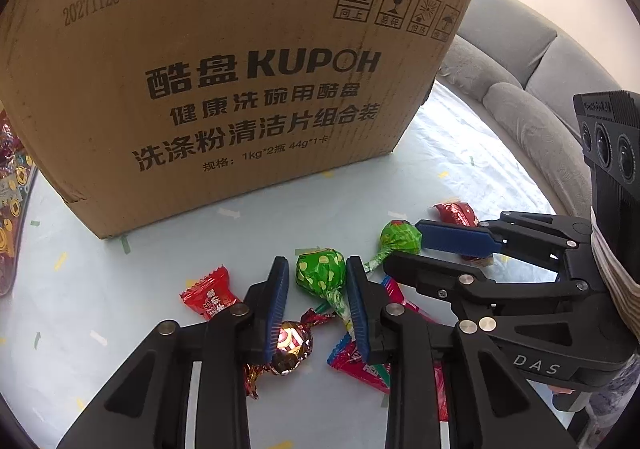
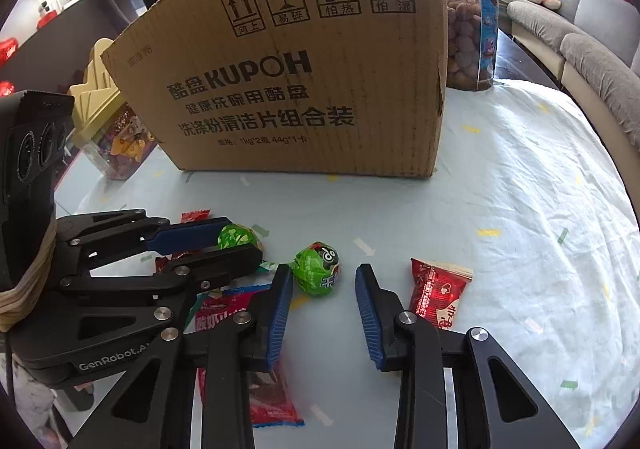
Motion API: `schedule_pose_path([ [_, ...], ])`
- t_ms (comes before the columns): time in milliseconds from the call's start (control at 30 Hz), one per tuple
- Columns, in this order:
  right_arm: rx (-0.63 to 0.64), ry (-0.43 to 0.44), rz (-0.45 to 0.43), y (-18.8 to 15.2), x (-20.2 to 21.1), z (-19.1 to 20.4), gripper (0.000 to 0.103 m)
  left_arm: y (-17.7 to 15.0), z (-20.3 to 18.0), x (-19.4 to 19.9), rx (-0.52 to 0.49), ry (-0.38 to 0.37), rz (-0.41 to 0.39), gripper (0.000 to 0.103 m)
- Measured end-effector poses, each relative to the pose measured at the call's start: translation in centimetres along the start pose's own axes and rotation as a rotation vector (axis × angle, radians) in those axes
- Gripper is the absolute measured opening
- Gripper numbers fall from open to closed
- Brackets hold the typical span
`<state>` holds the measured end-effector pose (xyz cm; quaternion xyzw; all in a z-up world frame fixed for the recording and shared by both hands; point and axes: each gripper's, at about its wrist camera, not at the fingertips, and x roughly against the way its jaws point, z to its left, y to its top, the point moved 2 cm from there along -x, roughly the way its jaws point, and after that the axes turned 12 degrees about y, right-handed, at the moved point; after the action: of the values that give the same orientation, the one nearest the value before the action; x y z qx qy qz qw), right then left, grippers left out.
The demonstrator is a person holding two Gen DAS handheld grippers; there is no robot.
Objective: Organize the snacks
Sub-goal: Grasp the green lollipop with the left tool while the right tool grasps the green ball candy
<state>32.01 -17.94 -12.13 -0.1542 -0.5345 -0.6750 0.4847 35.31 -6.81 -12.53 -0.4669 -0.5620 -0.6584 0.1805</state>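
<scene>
A green lollipop with yellow dots lies on the pale cloth between the fingertips of my left gripper. One pad touches its wrapper and the other stands a sliver off, so the gripper is open. A second green lollipop with a printed face lies at the tips of my right gripper. The left pad brushes it and the right pad stands well clear, so that gripper is open too. In each view the other gripper reaches in from the side. A brown cardboard box stands close behind.
Loose snacks lie around the fingers: a red candy, a gold foil candy, a long red pack, and a red packet. A jar of nuts and a candy container flank the box. A grey sofa borders the table.
</scene>
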Motion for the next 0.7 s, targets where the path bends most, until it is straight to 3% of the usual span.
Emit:
schedule_pose_path([
  [700, -0.012, 0.029, -0.031, 1.6, -0.8, -0.3, 0.034, -0.1, 1.0, 1.1, 0.049, 0.035, -0.027, 0.025],
])
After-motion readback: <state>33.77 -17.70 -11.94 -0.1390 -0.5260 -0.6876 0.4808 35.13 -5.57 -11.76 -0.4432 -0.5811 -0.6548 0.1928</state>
